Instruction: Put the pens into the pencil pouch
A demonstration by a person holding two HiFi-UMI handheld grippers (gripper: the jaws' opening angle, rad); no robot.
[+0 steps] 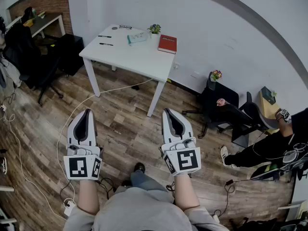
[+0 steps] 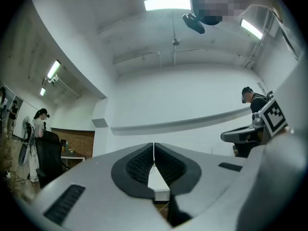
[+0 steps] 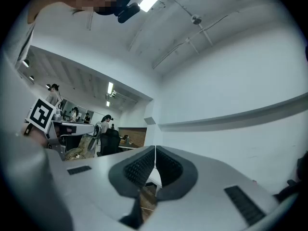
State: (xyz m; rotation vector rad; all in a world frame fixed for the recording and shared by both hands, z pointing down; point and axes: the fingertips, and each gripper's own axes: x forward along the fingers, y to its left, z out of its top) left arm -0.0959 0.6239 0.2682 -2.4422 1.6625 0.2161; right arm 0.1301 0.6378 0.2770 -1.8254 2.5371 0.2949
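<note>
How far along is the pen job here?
Done: nothing; two dark pens lie on the white table, outside the pale pencil pouch. In hand: nothing; the left gripper and right gripper are shut, empty, short of the table. Left: both pens.

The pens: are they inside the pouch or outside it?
Outside. Both pens lie on the white table, left of the pouch, not touching it.

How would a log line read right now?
stage: pre-pickup | left gripper: shut, empty | right gripper: shut, empty | pens: on table

Office: white desk (image 1: 132, 52), office chairs (image 1: 231, 114), brick wall (image 1: 45, 1).
</note>
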